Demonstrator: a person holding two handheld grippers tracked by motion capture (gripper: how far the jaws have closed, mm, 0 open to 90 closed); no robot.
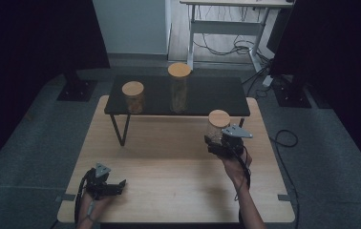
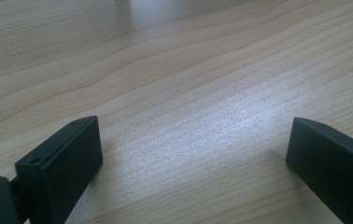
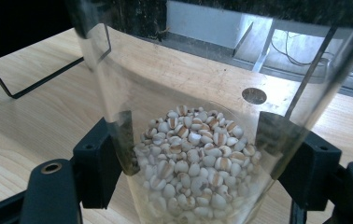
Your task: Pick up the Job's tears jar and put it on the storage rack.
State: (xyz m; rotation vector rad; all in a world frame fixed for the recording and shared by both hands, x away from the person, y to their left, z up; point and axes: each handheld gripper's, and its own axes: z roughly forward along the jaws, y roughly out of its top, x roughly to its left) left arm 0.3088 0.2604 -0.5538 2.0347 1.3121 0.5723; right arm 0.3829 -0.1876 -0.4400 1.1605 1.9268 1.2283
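Observation:
A clear glass jar (image 1: 217,127) with a round wooden lid is held at the right of the wooden table (image 1: 169,162), in front of the black shelf (image 1: 207,95). My right gripper (image 1: 219,143) is shut on that jar (image 3: 198,140), both pads pressed to its glass wall, and pale grains fill its bottom. Two more wood-lidded jars stand on the shelf: a short one (image 1: 133,97) at the left and a tall one (image 1: 179,88) in the middle. My left gripper (image 1: 116,187) rests low at the table's near left, its jaws open over bare wood (image 2: 193,140).
The black shelf stands on thin metal legs (image 1: 120,129) across the far half of the table. A white desk frame (image 1: 226,28) and loose cables (image 1: 236,47) lie on the floor behind. Dark screens (image 1: 35,38) flank both sides.

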